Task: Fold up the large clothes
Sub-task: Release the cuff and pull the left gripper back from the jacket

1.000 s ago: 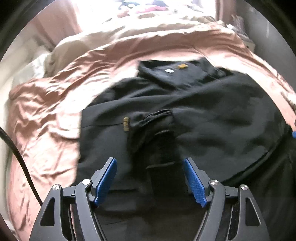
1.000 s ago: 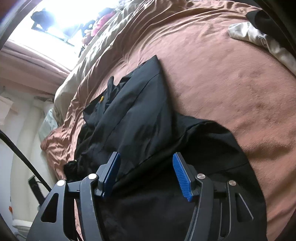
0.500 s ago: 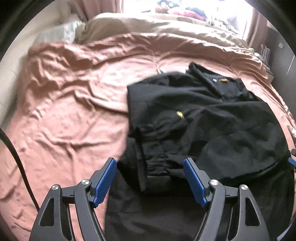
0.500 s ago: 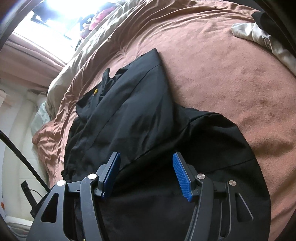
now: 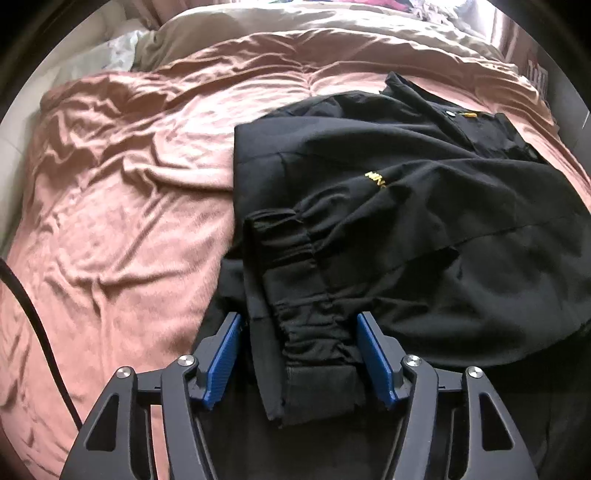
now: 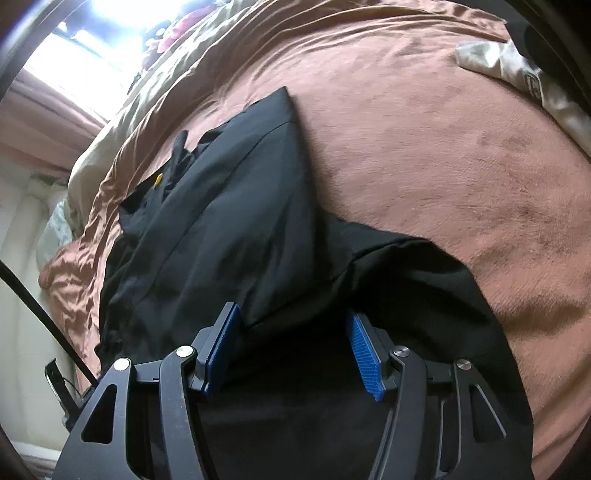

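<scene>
Left wrist: tongs closing round black jacket's cuff, bottom cut off.

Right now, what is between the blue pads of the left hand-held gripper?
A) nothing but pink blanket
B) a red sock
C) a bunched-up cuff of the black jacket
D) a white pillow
C: the gathered cuff of the black jacket sits between the closing pads of the left hand-held gripper.

Rumpled pink bedspread under a glaring bright window.
</scene>
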Motion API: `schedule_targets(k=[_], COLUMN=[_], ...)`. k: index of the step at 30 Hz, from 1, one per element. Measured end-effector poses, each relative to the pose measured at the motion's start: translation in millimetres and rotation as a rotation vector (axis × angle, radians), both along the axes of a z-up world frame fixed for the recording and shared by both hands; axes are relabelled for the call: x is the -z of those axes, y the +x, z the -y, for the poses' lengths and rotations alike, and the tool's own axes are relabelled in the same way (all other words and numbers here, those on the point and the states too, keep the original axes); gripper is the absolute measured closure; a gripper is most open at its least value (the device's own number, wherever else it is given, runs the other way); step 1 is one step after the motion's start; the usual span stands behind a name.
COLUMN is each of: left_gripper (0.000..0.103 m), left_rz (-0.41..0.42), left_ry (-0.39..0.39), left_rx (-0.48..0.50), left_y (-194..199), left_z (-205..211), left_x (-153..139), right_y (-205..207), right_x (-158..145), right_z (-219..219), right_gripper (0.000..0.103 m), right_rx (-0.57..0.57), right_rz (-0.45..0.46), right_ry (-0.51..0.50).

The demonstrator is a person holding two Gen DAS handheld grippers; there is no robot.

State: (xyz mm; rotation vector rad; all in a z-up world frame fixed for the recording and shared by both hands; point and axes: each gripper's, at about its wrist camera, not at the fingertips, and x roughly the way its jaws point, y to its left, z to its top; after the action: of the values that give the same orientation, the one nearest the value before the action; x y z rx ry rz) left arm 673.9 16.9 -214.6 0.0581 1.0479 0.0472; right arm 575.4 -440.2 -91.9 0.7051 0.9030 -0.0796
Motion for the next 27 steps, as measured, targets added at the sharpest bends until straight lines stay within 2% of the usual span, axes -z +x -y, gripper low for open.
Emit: schedule_targets(k=[4, 9, 12, 15, 17, 21, 27], left_gripper=[0.039, 0.039, 0.038, 0.029, 0.018, 0.016, 0.011], left_rz=[0.009, 0.057, 0.069, 0.095, 0.117, 0.134, 0.174], left_ry=[0.017, -0.056, -0.102, -0.136, -0.144, -0.195, -0.22], left_rx=[0.011, 0.002, -0.006, -0.013, -0.018, -0.034, -0.065], left_y=[-2, -26, -45, -71, -88, -123, -187], left_z=[2, -8, -14, -20, -23, -38, -69], left_x=[-10, -39, -57, -75, -85, -103, -123], right_y=[-10, -33, -49, -63, -78, -105, -175], right_x=[-6, -30, -41, -51, -63, -85, -90], right_z=[5, 4, 3, -3, -10, -26, -34], right_gripper=[0.046, 0.046, 0.037, 0.035, 0.025, 0.022, 0.019], right_rx=[0.013, -0.019, -0.018, -0.011, -0.013, -0.029, -0.047], right_rz=[-0.004, 0.052, 0.074, 0.088, 0.127, 0.179, 0.224], right_ry=[0.033, 0.033, -0.008, -0.039, -0.04, -0.106, -0.139])
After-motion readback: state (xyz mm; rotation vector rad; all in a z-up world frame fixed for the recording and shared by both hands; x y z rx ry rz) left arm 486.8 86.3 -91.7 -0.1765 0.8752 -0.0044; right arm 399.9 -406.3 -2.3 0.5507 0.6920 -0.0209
